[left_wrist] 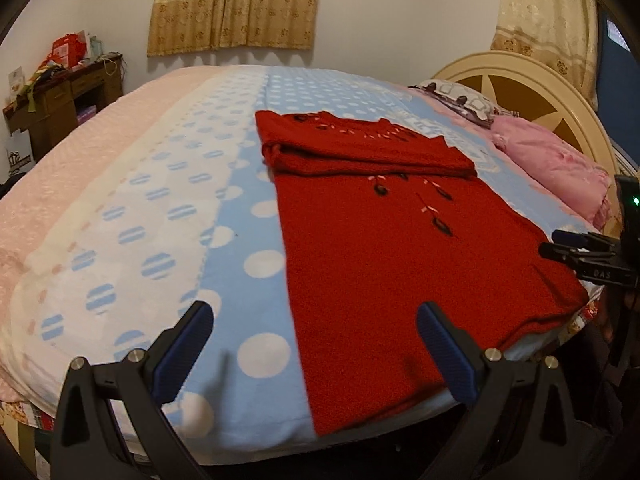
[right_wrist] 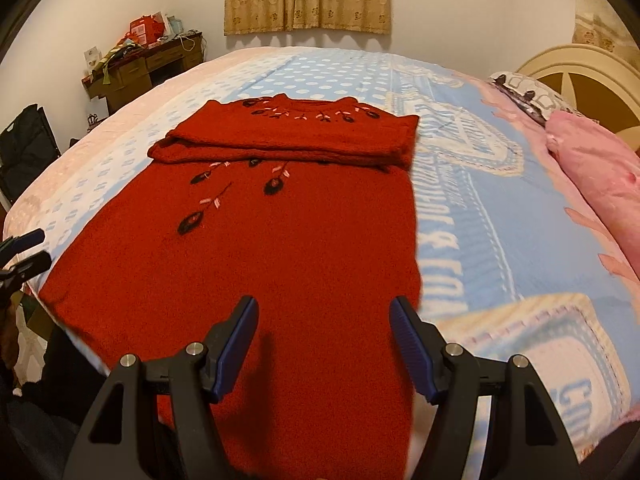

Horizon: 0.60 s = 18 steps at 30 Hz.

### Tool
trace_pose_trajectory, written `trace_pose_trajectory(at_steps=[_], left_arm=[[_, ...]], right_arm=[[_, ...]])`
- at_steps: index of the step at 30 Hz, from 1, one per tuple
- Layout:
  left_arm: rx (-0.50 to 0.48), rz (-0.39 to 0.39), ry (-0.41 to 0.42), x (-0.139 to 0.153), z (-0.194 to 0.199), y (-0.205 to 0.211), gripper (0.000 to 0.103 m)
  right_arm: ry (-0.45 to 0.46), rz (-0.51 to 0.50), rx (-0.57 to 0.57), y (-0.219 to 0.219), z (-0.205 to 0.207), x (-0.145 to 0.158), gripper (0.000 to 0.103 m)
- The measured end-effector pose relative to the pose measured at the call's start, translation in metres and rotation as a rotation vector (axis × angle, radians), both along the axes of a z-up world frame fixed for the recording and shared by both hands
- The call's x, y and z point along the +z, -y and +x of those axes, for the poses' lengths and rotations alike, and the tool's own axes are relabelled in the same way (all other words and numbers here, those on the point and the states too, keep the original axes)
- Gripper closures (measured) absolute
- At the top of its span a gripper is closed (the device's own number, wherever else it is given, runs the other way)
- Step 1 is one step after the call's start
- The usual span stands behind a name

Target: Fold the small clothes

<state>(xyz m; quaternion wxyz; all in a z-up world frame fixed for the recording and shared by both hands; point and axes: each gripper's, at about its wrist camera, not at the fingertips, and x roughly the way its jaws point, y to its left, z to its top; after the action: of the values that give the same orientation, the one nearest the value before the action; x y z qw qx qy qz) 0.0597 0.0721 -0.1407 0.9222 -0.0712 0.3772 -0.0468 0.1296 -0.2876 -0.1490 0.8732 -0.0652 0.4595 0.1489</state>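
Observation:
A red knit sweater [left_wrist: 384, 264] with black and pink embroidery lies flat on the bed, its sleeves folded across the chest near the collar. It also shows in the right wrist view [right_wrist: 280, 240]. My left gripper [left_wrist: 316, 344] is open and empty above the sweater's near left hem corner. My right gripper [right_wrist: 324, 336] is open and empty above the hem near its right edge. The right gripper's tips show at the right edge of the left wrist view [left_wrist: 568, 244]; the left gripper's tips show at the left edge of the right wrist view [right_wrist: 28, 252].
The bed carries a blue and white dotted blanket [left_wrist: 168, 216] and pink bedding [left_wrist: 556, 160] by a cream headboard [left_wrist: 532, 80]. A cluttered wooden desk [left_wrist: 60, 92] stands against the far wall. Curtains [left_wrist: 236, 4] hang behind. The bed's near edge runs just below the grippers.

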Motion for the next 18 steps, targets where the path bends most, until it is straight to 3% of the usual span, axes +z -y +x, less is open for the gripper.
trace_pose_trajectory(at_steps=[9,18], left_arm=[[-0.072,-0.057,-0.063,-0.012,-0.002,0.013,0.010],[-0.113,-0.111,-0.099,-0.015,-0.006,0.016,0.024]], right_arm=[[-0.015,0.005,-0.064,0.029,-0.034,0.000,0.034],[-0.073,0.091,-0.104,0.044,-0.049,-0.009,0.034]])
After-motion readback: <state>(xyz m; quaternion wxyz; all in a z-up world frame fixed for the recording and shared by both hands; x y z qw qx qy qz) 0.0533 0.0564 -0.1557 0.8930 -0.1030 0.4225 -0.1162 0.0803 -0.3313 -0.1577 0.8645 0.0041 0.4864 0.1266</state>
